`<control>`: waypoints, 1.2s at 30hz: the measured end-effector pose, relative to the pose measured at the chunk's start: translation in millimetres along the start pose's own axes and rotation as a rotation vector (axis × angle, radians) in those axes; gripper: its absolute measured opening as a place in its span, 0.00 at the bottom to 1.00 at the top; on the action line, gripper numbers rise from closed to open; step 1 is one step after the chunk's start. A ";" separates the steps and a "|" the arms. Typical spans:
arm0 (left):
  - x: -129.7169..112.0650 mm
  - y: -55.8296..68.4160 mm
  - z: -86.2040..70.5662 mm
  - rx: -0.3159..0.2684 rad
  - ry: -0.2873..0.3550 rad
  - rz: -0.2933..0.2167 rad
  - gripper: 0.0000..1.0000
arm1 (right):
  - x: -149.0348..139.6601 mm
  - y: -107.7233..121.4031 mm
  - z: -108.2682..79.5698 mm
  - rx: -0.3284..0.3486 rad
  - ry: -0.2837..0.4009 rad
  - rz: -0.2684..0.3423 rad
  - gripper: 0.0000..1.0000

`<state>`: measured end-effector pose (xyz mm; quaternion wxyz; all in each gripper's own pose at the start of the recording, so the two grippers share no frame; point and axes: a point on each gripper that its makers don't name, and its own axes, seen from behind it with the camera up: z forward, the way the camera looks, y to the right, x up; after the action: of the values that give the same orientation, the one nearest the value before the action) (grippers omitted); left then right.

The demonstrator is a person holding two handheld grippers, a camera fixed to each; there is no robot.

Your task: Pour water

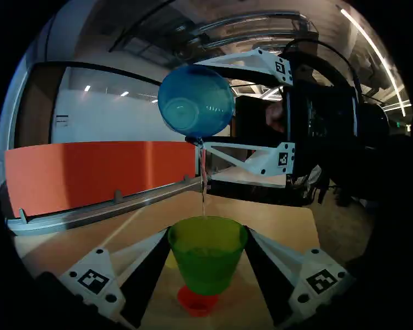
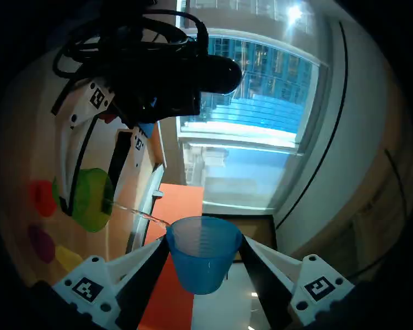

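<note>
Pour in hand. Your right hand-held gripper (image 2: 204, 250) clamps tilted blue cup (image 2: 202, 261); thin water stream (image 1: 204, 184) falls into green cup (image 1: 207, 256), gripped upright by left hand-held gripper (image 1: 206, 247) over table (image 1: 278, 220). Next: steady tilt, lip above green rim, level off before overflow.

We note an orange partition (image 1: 96, 173) behind the wooden table (image 1: 278, 220), which carries a red disc (image 2: 41, 197), purple disc (image 2: 39, 242) and yellow disc (image 2: 69, 257).

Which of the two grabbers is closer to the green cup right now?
Left. The left gripper has its fingers on both sides of the green cup. The right gripper holds the blue cup tipped above it, apart, with water streaming down.
</note>
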<state>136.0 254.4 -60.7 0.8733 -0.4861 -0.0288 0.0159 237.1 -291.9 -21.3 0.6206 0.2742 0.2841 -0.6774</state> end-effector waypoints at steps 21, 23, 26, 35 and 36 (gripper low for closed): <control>7.2 -2.4 -0.1 0.000 0.019 -0.004 0.89 | 8.7 -4.1 -3.2 0.007 0.005 0.000 0.91; 7.4 -2.5 -0.3 0.000 0.020 -0.004 0.89 | 8.8 -3.6 -4.3 0.003 0.009 0.034 0.91; 8.1 -2.1 -0.8 0.002 0.020 -0.004 0.89 | 7.5 -1.2 -6.4 -0.015 0.015 0.103 0.91; 11.6 -1.8 -2.5 0.004 0.022 0.011 0.89 | -5.3 0.3 -15.2 -0.060 0.021 0.393 0.91; 12.1 -1.9 -2.6 0.005 0.023 0.012 0.89 | -6.6 -0.1 -16.4 -0.064 0.021 0.428 0.91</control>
<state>148.2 251.8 -60.0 0.8746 -0.4843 -0.0160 0.0155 237.9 -275.5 -27.8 0.7557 0.3156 0.2473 -0.5177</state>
